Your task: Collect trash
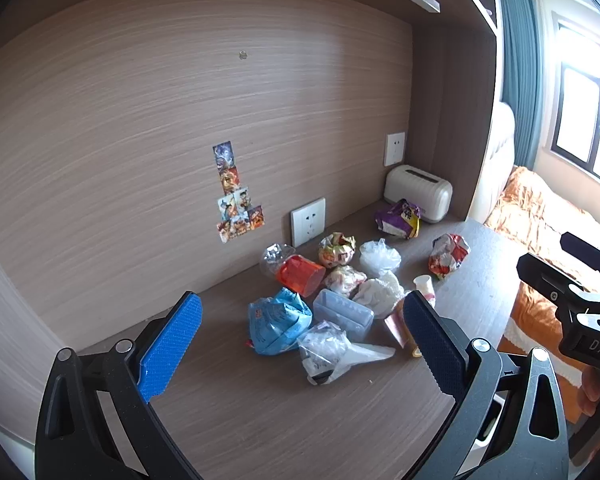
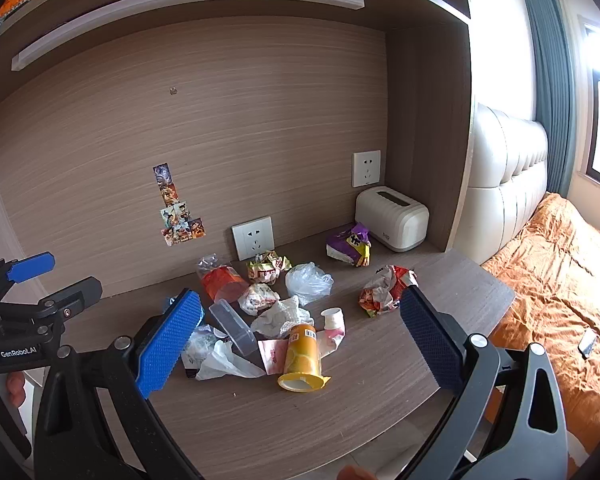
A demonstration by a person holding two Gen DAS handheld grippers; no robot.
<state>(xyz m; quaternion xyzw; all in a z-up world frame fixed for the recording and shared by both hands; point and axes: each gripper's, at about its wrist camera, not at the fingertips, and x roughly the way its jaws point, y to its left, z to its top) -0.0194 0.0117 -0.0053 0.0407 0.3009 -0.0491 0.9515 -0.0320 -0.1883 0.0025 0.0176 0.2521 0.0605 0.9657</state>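
Trash heaped mid-desk, both grippers hovering wide open, holding nothing.
Left wrist: left gripper (image 1: 300,340) spread above blue bag (image 1: 278,320) and clear box (image 1: 343,313) on desk (image 1: 260,412). Right wrist: right gripper (image 2: 300,336) spread over tipped yellow cup (image 2: 302,357); toaster (image 2: 392,218) behind.

Crumpled wrappers, bags and cups (image 2: 302,354) litter the desk (image 2: 300,432).
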